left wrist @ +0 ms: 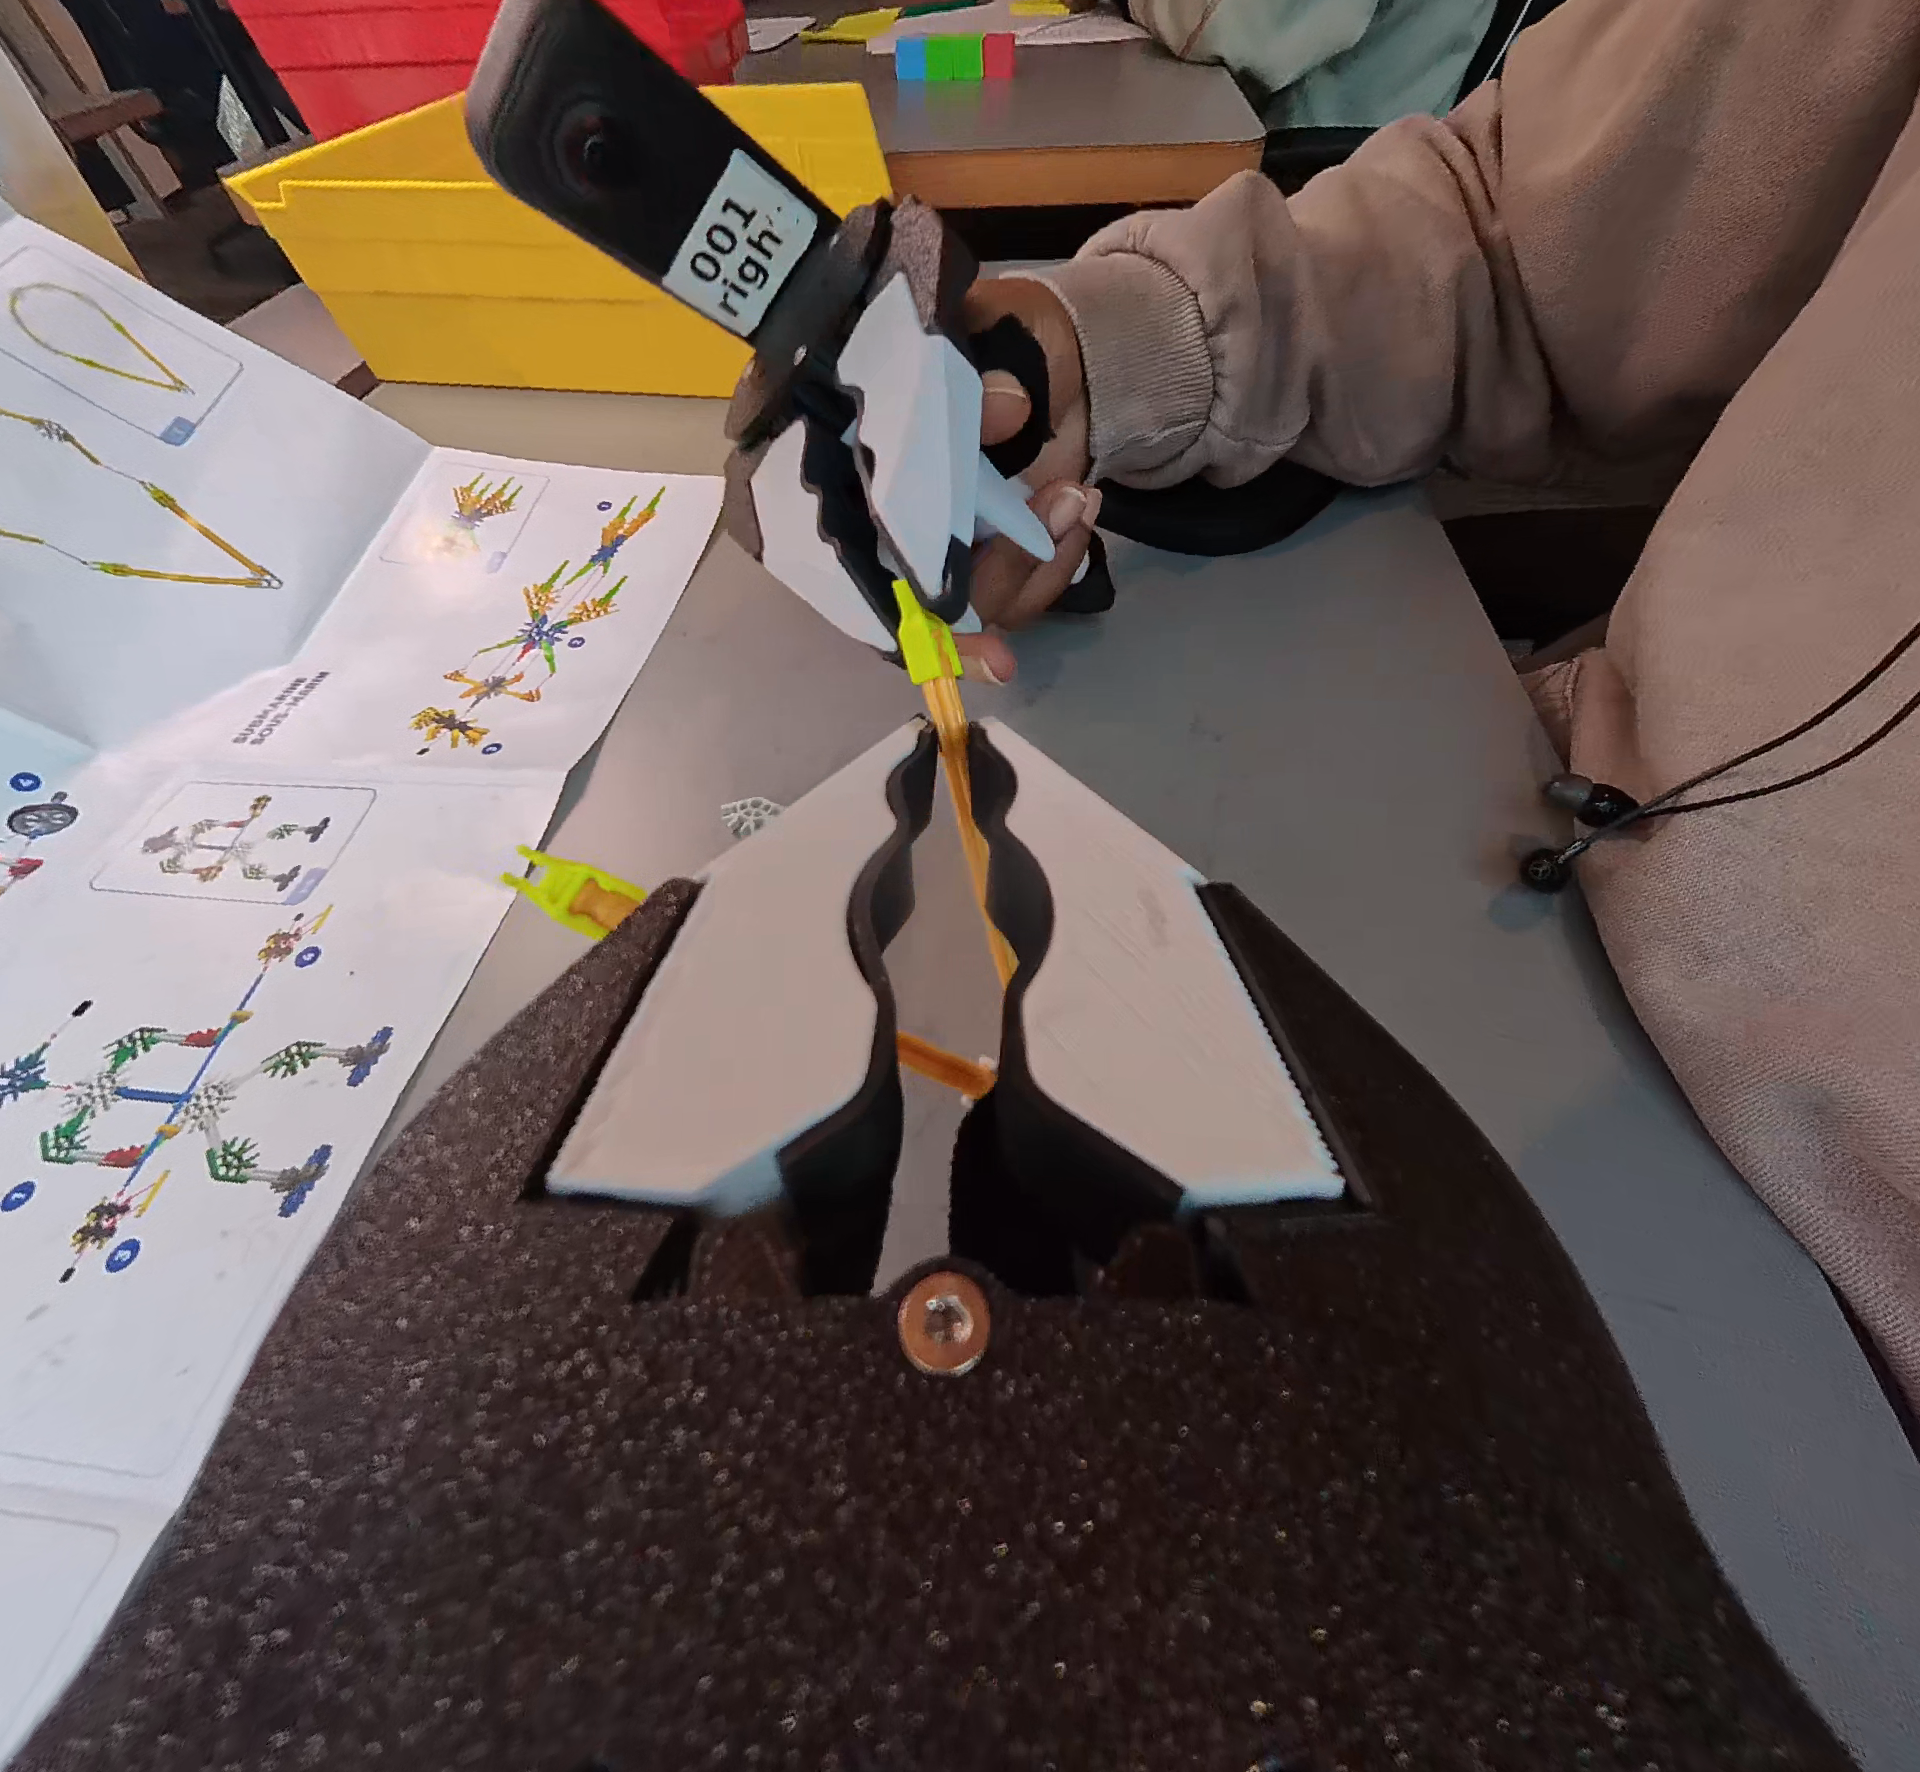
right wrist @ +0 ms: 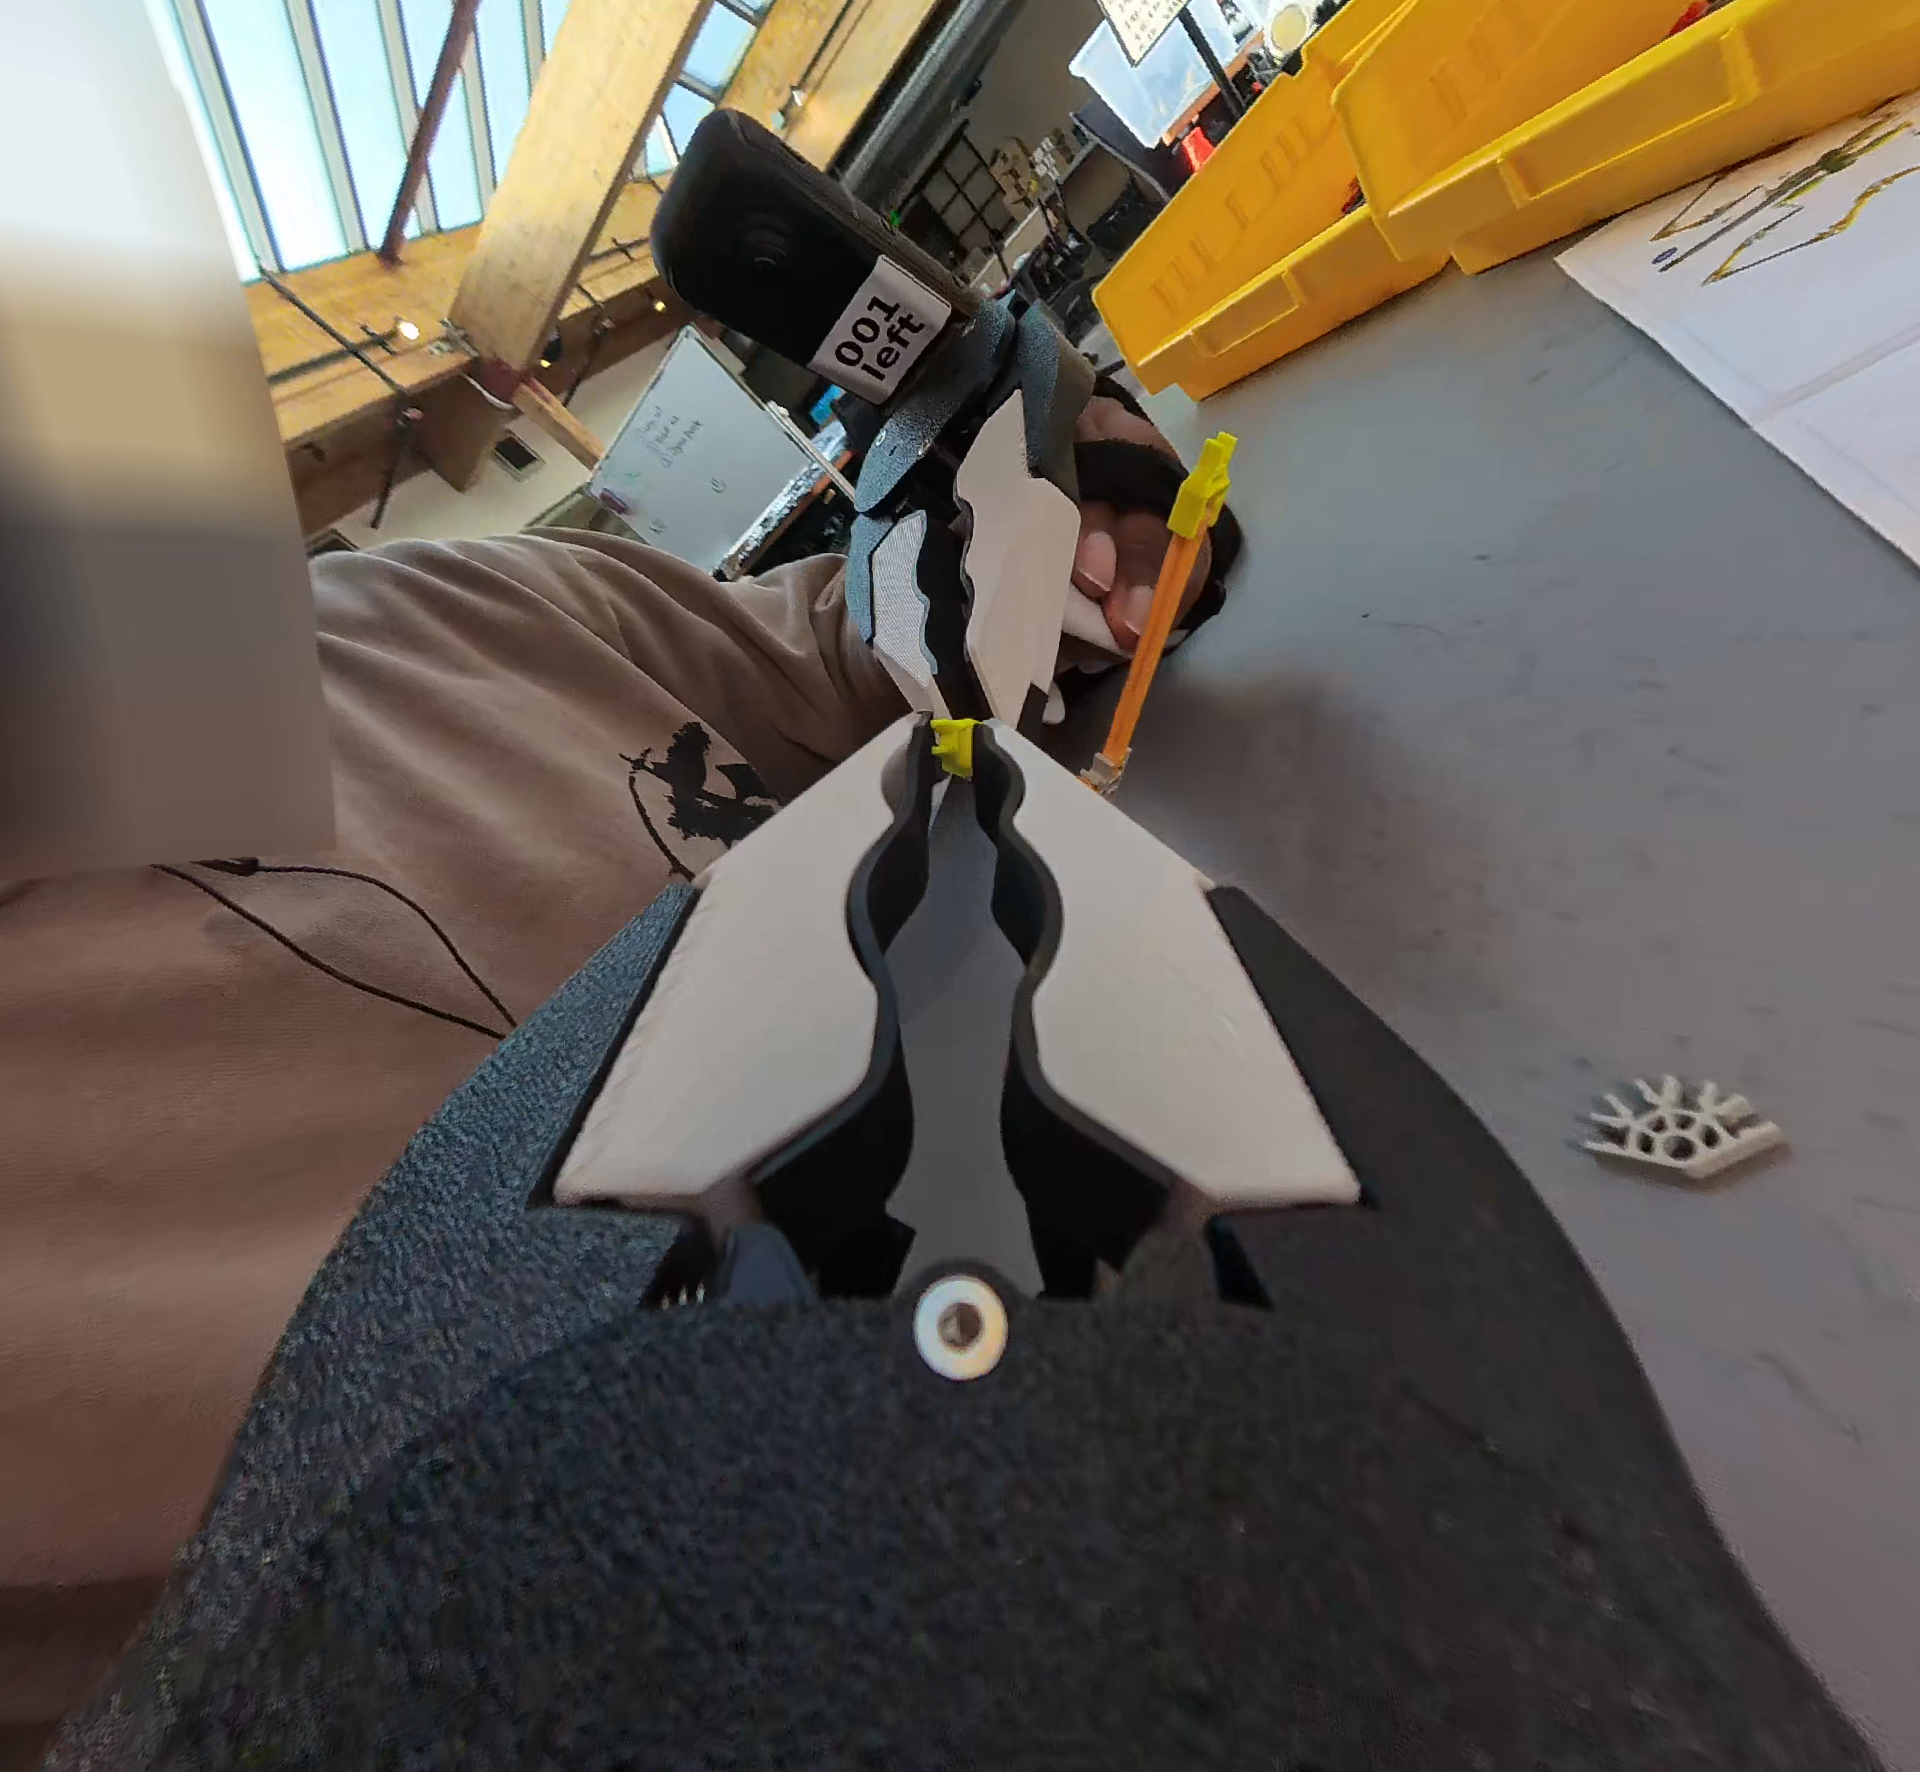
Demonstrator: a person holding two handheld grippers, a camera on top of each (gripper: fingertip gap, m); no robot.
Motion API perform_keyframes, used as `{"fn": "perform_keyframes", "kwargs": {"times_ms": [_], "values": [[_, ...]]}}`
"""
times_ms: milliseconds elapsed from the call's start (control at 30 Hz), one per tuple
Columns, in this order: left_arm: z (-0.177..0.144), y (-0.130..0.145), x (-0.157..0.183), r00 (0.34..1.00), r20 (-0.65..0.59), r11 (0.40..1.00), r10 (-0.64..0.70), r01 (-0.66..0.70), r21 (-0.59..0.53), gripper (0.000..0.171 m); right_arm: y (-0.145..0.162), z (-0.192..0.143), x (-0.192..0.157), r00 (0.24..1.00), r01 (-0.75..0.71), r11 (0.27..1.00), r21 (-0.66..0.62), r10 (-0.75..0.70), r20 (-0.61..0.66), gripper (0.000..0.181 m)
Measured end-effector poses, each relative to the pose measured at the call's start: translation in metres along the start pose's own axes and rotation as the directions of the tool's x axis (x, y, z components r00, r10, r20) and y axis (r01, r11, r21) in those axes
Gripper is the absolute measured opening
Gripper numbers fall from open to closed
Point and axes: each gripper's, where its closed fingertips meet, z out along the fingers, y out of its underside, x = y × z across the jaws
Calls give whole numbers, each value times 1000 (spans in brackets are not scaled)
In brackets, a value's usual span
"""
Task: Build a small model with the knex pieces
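My left tool (left wrist: 948,735) pinches orange rod (left wrist: 971,849), right tool (right wrist: 954,735) nips its yellow clip (right wrist: 954,748); twist w/ misalignment could pop it off.

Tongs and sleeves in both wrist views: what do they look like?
Each of the left tongs and right tongs has two white wedge fingers with wavy black inner pads on a speckled dark body. A black camera with a white sticker sits on top. The person wears a tan sweatshirt sleeve and a black hand strap.

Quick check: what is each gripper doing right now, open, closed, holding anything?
Left gripper: closed on the orange rod.
Right gripper: closed on the yellow-green connector at that rod's end.
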Motion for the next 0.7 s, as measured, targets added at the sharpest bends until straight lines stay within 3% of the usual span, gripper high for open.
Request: {"fn": "perform_keyframes", "kwargs": {"times_ms": [200,400,533,700], "values": [[-5,-10,3,999,-4,998,42,-42,48,5,-6,2,-8,987,-111,991,67,102,125,6],[-10,-17,3,999,-7,995,39,-38,89,5,-12,3,-15,971,-144,982,121,117,208,6],[-15,-26,5,999,-39,990,6,0,144,6,-17,5,-23,968,-104,982,155,64,242,6],[-28,-34,-6,994,-55,971,-98,107,214,6,-27,-3,-22,986,61,982,180,-88,144,3]]}}
